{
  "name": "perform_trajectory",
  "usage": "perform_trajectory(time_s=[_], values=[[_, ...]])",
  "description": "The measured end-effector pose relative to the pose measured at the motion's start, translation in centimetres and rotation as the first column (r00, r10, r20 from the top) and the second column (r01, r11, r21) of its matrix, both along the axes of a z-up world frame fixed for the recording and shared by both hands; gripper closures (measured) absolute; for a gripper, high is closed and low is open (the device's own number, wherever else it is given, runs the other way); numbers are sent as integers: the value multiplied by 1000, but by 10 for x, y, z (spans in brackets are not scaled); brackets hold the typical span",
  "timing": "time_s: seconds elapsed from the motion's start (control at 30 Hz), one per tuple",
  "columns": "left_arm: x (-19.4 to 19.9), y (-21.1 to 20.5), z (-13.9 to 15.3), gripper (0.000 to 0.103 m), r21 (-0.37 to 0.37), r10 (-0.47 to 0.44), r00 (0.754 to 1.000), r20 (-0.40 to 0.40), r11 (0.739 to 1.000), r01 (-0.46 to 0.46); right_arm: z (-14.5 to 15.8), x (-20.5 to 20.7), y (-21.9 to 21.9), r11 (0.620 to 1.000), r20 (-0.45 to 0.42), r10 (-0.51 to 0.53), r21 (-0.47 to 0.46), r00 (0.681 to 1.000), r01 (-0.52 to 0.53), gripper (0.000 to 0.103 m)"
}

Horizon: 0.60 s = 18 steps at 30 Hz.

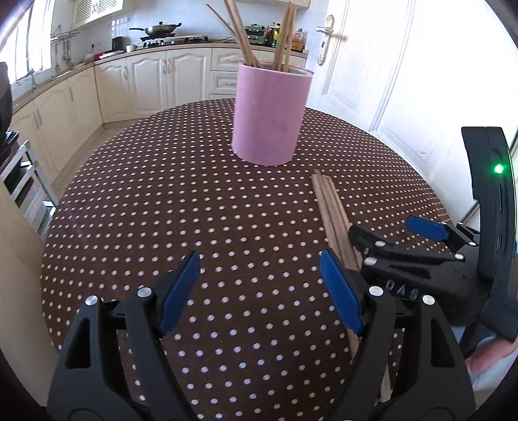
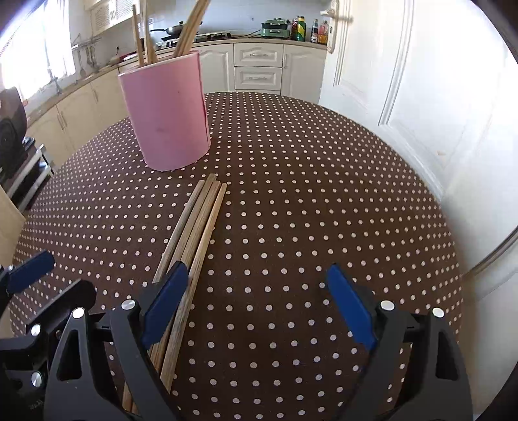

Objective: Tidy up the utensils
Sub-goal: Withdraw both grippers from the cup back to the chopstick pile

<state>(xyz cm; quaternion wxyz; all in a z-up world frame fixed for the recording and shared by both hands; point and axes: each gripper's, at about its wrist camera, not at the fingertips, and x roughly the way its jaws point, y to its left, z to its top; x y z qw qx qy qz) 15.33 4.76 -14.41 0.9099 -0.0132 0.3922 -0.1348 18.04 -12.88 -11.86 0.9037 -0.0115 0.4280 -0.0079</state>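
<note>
Between my two tongs, on the dotted bench (image 2: 291, 181), lies a bundle of loose chopsticks (image 2: 197, 223), four as far as I can count, side by side and touching, their far tips pointing toward 12 o'clock at the pink cup (image 2: 165, 119), which stands just beyond them with more sticks (image 2: 187, 29) already leaning upright inside. I judge these as light, stiff wooden rods, smooth and round enough to roll or slide out of a poor pinch, not fragile, but apt to fan apart if I take only one edge of the bundle. My best hold would be across the whole bundle near its middle, or a little toward the near ends, so the free tips can be tilted down into the cup without the load swinging. They look pale brown with a visible grain, slightly darker on the near stretch, tapering gently to the far tips. My right tongs (image 2: 259, 304) stand wide and hold nothing; the bundle passes under their left blue pad at about 7 o'clock in the right view, not between the pads. My left tongs (image 1: 259, 288) are likewise wide and empty, with the chopsticks (image 1: 333, 213) off at 3 o'clock beside the right pad, and the right tongs (image 1: 398, 233) hanging over the bundle there.
</note>
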Motion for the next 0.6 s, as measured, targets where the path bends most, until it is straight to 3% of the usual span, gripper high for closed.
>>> perform_trajectory(time_s=[0.17, 0.23, 0.6], values=[[13, -5, 0, 27, -26, -31, 999, -39, 999, 30, 1, 1, -10, 1000, -31, -6, 18, 999, 7, 19], [19, -10, -2, 27, -25, -47, 997, -57, 999, 46, -4, 2, -14, 1000, -57, -10, -15, 998, 10, 21], [44, -31, -14, 27, 4, -95, 990, -102, 995, 96, 3, -10, -43, 996, -45, -25, 85, 999, 29, 24]])
